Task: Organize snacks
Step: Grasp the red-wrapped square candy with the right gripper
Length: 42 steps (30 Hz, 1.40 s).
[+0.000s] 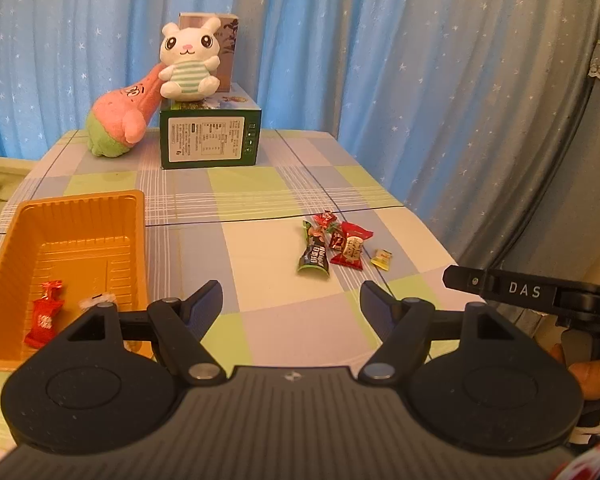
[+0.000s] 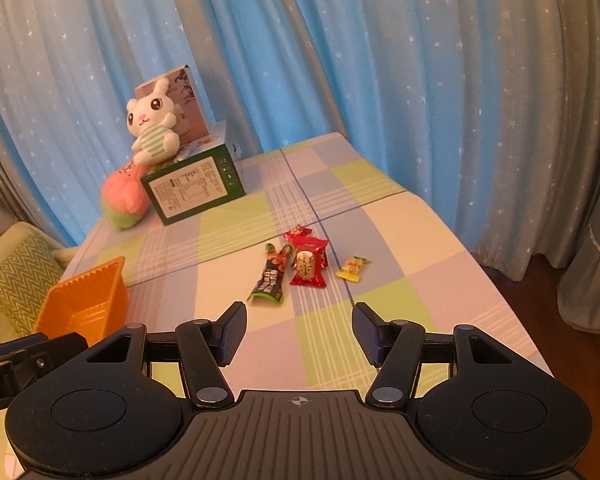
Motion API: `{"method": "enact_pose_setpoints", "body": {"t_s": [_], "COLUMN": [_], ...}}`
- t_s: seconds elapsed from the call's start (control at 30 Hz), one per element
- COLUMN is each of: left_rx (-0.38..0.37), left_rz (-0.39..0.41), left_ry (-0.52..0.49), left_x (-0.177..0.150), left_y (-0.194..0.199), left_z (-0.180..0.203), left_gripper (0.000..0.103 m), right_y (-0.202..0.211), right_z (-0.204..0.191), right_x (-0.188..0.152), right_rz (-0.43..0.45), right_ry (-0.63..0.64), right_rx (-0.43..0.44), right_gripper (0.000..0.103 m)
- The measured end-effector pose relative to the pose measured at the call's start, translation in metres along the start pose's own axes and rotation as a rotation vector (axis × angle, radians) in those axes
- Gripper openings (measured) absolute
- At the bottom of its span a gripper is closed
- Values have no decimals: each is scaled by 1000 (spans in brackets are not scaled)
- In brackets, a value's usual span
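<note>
snacks (image 2: 300,266) are lying clustered on the checked surface (image 2: 400,240), well apart from the orange tray (image 1: 80,248) already holding two, likely their collecting spot. both the left gripper (image 1: 291,300) and right gripper (image 2: 299,332) are hovering with jaws parted, gripping nothing.

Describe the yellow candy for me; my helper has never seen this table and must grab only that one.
On the checked tablecloth, find the loose pile of snacks out on the cloth, well away from the orange tray. The yellow candy lies just apart from the pile, on the side away from the tray. It is the smallest wrapper and the only yellow one; its neighbours are red or dark green.
</note>
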<state>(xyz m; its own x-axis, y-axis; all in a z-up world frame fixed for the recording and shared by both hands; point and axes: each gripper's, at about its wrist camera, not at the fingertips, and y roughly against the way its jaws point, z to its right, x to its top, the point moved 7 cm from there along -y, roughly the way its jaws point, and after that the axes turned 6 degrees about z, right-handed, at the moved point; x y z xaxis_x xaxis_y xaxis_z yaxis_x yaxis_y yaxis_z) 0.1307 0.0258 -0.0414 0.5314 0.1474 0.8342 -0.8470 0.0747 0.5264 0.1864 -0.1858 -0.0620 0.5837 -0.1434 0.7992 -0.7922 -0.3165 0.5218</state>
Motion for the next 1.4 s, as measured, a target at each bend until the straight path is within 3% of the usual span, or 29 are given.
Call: {"method": "enact_pose_setpoints", "body": {"t_s": [0.57, 0.97, 1.17, 1.27, 1.33, 1.4], "left_rx": [36, 44, 47, 47, 47, 46], "left_rz": [-38, -56, -59, -62, -67, -71], "left_ry": [40, 68, 63, 67, 66, 63], "left_x": [10, 9, 8, 6, 5, 4], "left_y": [-120, -169, -180, -181, -183, -184], "left_z": [-18, -27, -28, -28, -28, -26], "left_gripper": [73, 73, 73, 73, 73, 73], "right_y": [-132, -201, -220, -225, -224, -222], "right_z": [13, 7, 10, 10, 10, 10], "right_x": [-1, -5, -10, -13, -14, -14], "right_rz": [-10, -27, -31, -37, -38, -34], "right_ry": [38, 95, 116, 122, 131, 135], "right_rx": [13, -9, -37, -40, -47, -54], "right_gripper": [59, 57, 47, 39, 27, 26]}}
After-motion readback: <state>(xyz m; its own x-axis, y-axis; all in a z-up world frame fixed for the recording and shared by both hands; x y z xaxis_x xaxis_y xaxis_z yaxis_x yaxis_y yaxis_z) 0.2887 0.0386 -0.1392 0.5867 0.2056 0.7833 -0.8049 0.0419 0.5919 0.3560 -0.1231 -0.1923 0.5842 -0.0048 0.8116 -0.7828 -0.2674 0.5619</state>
